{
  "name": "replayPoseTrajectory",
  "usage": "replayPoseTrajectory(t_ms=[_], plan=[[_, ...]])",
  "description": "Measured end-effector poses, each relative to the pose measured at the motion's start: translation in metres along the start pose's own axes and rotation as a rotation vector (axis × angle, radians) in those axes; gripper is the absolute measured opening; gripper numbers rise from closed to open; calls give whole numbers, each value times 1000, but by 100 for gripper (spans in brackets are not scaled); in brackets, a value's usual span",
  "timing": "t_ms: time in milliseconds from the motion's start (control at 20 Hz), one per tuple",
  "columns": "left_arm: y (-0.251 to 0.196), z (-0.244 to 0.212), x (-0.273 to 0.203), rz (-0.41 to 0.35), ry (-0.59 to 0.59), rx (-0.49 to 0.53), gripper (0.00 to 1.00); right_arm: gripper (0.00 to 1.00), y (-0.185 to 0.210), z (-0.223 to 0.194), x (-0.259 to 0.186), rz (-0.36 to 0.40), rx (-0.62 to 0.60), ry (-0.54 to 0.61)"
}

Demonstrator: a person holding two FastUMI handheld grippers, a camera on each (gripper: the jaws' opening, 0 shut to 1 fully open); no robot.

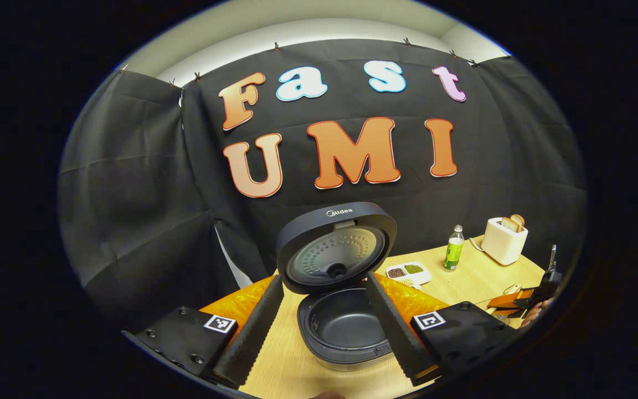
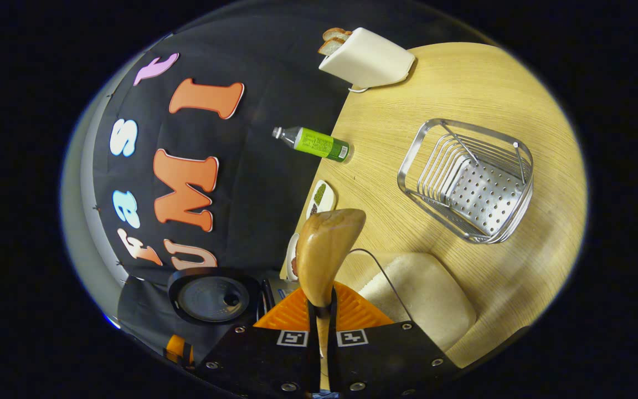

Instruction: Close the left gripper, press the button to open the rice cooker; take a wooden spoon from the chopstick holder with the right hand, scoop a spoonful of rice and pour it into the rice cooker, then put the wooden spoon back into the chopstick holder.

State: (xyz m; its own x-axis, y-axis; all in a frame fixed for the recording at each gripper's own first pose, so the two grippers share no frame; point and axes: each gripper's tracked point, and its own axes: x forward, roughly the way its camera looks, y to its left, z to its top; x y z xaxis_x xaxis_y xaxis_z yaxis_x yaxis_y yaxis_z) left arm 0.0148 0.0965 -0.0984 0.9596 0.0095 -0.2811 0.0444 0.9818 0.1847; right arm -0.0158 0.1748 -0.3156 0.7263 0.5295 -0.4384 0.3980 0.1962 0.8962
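1. Left gripper view: two fingers (image 1: pixel 250 327) spread wide at 6 o'clock, left gripper (image 1: pixel 324 327) released, nothing between them but air.
2. Dead centre sits the rice cooker (image 1: pixel 341 332) on the wooden table (image 1: pixel 474 277), lid (image 1: pixel 336 246) standing up and open, dark inner pot (image 1: pixel 346 324) bare inside.
3. An orange mat (image 1: pixel 241 302) shows under and behind the cooker at 7 o'clock.
4. Out toward 3 o'clock: a small divided dish (image 1: pixel 407 272) with grains, a green bottle (image 1: pixel 453 249) upright, and a cream toaster (image 1: pixel 504 239) with bread slices in it.
5. At 4 o'clock, near the edge, the other gripper (image 1: pixel 529 296) is in sight, too small to judge.
6. Right gripper view: right gripper (image 2: pixel 322 338) clenched on the wooden spoon (image 2: pixel 327 249), both fingers pinching the handle at 6 o'clock, bowl end pointing up to centre.
7. This view is tilted: a metal rack (image 2: pixel 468 180), the chopstick holder, stands on the table at 2 o'clock, well apart from the spoon.
8. A pale bowl of rice (image 2: pixel 424 293) lies at 5 o'clock, just beside the spoon's handle.
9. The cooker's open lid is at 8 o'clock, the bottle at 12, the toaster at 1.
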Motion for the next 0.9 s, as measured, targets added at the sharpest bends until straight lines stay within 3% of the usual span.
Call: replayPoseTrajectory(t_ms=[50, 100, 150, 200, 500, 600, 700, 900], plan=[[0, 1, 1, 6, -2, -2, 94, 5, 6, 5, -2, 19, 24, -2], [0, 2, 1, 12, -3, -6, 100, 5, 13, 8, -6, 39, 49, -1], [0, 2, 2, 18, -4, -13, 94, 5, 19, 12, -6, 57, 72, 3], [1, 2, 2, 24, -6, -21, 100, 5, 27, 16, -8, 78, 103, 5], [12, 2, 1, 76, -25, -56, 100, 4, 74, 26, -4, 180, 209, 45], [20, 1, -2, 100, -29, -69, 100, 5, 93, 24, -1, 210, 229, 65], [29, -2, -3, 125, -31, -86, 94, 5, 112, 20, 5, 230, 228, 86], [49, -6, -9, 180, -40, -109, 100, 5, 145, 6, 22, 249, 193, 130]])
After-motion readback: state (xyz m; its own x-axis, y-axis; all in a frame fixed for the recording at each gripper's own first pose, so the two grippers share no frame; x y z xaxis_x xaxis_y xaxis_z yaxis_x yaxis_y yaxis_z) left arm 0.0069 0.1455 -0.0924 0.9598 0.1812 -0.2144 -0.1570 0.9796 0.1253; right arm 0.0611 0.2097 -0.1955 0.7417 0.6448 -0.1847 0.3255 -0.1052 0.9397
